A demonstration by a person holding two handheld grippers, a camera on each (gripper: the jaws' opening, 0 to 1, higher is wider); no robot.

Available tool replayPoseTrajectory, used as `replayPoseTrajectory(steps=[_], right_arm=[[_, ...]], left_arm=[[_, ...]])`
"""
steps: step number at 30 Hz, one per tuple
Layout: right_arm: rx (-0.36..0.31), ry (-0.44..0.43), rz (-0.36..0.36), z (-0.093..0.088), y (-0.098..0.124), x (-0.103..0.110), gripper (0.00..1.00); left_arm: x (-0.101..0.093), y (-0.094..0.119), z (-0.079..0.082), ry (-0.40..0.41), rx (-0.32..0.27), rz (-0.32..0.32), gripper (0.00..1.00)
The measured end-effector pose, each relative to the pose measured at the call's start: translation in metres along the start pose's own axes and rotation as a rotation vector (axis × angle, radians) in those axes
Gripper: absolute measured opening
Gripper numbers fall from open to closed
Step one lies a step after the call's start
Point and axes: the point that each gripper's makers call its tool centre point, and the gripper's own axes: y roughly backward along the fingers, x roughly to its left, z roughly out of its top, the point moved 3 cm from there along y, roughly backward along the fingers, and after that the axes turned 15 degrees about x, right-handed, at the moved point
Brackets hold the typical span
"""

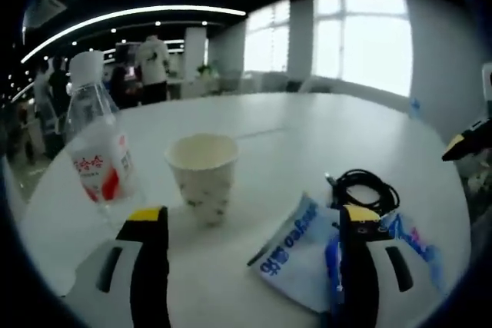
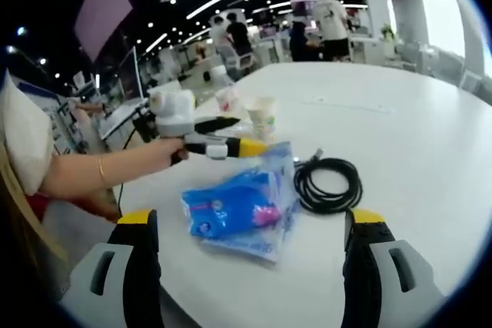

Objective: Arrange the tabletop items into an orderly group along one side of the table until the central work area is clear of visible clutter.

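Sprawling across both views, the big white table [image 2: 430, 151], taking up most of the room and serving as the reference for everything else. Lying flat on the table near its front edge, the blue plastic packet [image 2: 240, 213], looking crinkly and clear at the borders, with white lettering showing in the left gripper view [image 1: 288, 247]. Sitting just beside the packet, toward the table's middle, the coiled black cable [image 2: 328, 183], also showing as a dark loop [image 1: 369, 188] past the packet's far corner. Standing upright on the table near its left rim, the clear water bottle [image 1: 96, 144] with a white cap and a red and white label, looking tiny further back in the right gripper view [image 2: 227, 97]. Standing upright next to the bottle, closer to the table's centre, the paper cup [image 1: 203, 174], open mouth up, also showing small in the other view [image 2: 262, 117]. Hovering over the table's front edge, the left gripper [image 1: 254, 224], jaws spread wide and gripping nothing, its right jaw overlapping the packet; showing from outside too [image 2: 257, 146], held in a person's hand [image 2: 165, 153] with yellow tips reaching over the packet. Hanging above the table's near edge, the right gripper [image 2: 251, 224], jaws gaping wide apart, holding nothing, packet and cable lying between them.
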Motion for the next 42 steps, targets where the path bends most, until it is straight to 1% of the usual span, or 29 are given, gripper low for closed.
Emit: replayPoseTrajectory(steps=[3, 6, 7, 8, 9, 12, 15, 18, 22, 25, 30, 33, 34, 36, 37, 39, 40, 42], right_arm=[[-0.007, 0.004, 0.013, 0.001, 0.000, 0.003, 0.99], [-0.011, 0.014, 0.016, 0.002, 0.000, 0.005, 0.99], [-0.010, 0.016, 0.017, 0.002, 0.000, 0.006, 0.99], [-0.013, 0.018, 0.020, 0.002, 0.000, 0.006, 0.99], [-0.017, 0.022, 0.030, 0.003, 0.000, 0.007, 0.99], [-0.036, 0.020, 0.072, 0.008, 0.001, 0.011, 0.99], [-0.051, 0.014, 0.104, 0.013, 0.003, 0.013, 0.99], [-0.057, 0.016, 0.120, 0.016, 0.004, 0.012, 0.99], [-0.054, 0.034, 0.121, 0.019, 0.003, 0.008, 0.99], [-0.065, 0.042, 0.116, 0.022, 0.003, 0.004, 0.97], [-0.090, 0.043, 0.119, 0.029, 0.003, 0.000, 0.96], [-0.096, 0.033, 0.123, 0.031, 0.000, -0.001, 0.91], [-0.081, 0.026, 0.134, 0.030, -0.004, 0.001, 0.90], [-0.064, 0.031, 0.136, 0.028, -0.010, 0.002, 0.89], [-0.055, 0.038, 0.135, 0.027, -0.013, 0.002, 0.88], [-0.048, 0.046, 0.131, 0.027, -0.017, 0.002, 0.86], [-0.045, 0.050, 0.131, 0.028, -0.019, 0.002, 0.86], [-0.054, 0.054, 0.136, 0.030, -0.022, 0.001, 0.85]], left_arm=[[-0.002, 0.006, -0.002, -0.027, 0.008, -0.019, 0.99], [-0.007, 0.015, -0.005, -0.049, 0.023, -0.041, 0.99], [-0.007, 0.015, -0.005, -0.052, 0.024, -0.042, 0.99], [-0.008, 0.019, -0.006, -0.081, 0.034, -0.044, 0.99], [-0.007, 0.021, -0.007, -0.087, 0.043, -0.040, 0.99], [-0.008, 0.031, -0.004, -0.104, 0.043, -0.060, 0.99], [-0.011, 0.041, -0.001, -0.140, 0.035, -0.069, 0.99], [-0.017, 0.047, 0.000, -0.144, 0.035, -0.091, 0.99], [-0.025, 0.055, -0.002, -0.165, 0.040, -0.119, 0.99], [-0.031, 0.063, -0.007, -0.189, 0.058, -0.138, 0.99], [-0.038, 0.078, -0.007, -0.190, 0.061, -0.158, 0.99], [-0.042, 0.085, -0.005, -0.197, 0.055, -0.169, 0.99], [-0.044, 0.089, -0.005, -0.200, 0.061, -0.171, 0.99], [-0.046, 0.094, -0.006, -0.200, 0.052, -0.181, 0.99], [-0.047, 0.096, -0.007, -0.190, 0.057, -0.188, 0.99], [-0.051, 0.101, -0.010, -0.190, 0.062, -0.206, 0.99], [-0.052, 0.104, -0.012, -0.194, 0.064, -0.205, 0.99], [-0.055, 0.108, -0.015, -0.187, 0.064, -0.216, 0.99]])
